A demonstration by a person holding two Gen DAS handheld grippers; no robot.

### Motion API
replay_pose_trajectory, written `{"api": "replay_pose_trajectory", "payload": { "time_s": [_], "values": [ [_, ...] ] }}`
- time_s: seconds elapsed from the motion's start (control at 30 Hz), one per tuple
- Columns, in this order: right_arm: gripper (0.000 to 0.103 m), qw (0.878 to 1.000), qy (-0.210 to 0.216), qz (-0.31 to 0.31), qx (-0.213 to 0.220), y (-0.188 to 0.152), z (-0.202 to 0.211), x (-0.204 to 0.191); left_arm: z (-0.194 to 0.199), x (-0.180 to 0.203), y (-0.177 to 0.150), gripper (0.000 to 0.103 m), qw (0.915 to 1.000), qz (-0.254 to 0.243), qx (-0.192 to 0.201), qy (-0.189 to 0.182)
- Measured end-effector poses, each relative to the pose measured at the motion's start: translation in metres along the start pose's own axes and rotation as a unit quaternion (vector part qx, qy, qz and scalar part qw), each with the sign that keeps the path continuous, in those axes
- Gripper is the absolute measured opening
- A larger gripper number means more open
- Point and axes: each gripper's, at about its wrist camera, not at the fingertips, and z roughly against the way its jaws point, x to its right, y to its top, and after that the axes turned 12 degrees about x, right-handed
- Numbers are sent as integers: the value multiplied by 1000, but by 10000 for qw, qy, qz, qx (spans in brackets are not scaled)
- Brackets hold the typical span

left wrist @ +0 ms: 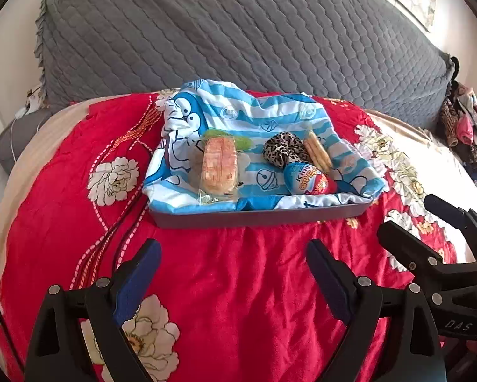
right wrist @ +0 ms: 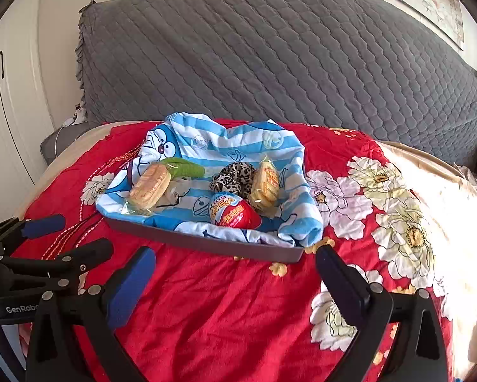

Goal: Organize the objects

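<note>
A grey tray (left wrist: 257,218) (right wrist: 203,243) lined with a blue-striped cartoon cloth (left wrist: 254,117) (right wrist: 225,141) sits on the red floral bedspread. On the cloth lie a wrapped cake (left wrist: 219,165) (right wrist: 149,186), a green item (right wrist: 187,167) behind it, a leopard-print scrunchie (left wrist: 284,151) (right wrist: 235,173), a second wrapped snack (left wrist: 316,152) (right wrist: 265,186) and a red and blue chocolate egg (left wrist: 308,180) (right wrist: 233,213). My left gripper (left wrist: 233,254) (right wrist: 76,235) is open and empty, short of the tray's near edge. My right gripper (right wrist: 235,262) (left wrist: 429,219) is open and empty beside it.
A grey quilted headboard cover (left wrist: 238,31) (right wrist: 270,47) rises behind the bed. A heap of clothes (left wrist: 464,124) lies at the far right. White wardrobe doors (right wrist: 12,95) stand at the left. A cable and a grey cushion (left wrist: 15,140) sit at the bed's left corner.
</note>
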Motion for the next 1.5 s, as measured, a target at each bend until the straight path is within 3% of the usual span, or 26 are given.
{"api": "replay_pose_trajectory", "payload": {
  "time_s": [1.5],
  "values": [
    [101, 9998, -185, -87, 79, -18, 55, -3, 49, -2, -18, 93, 9997, 110, 160, 144]
  ]
}}
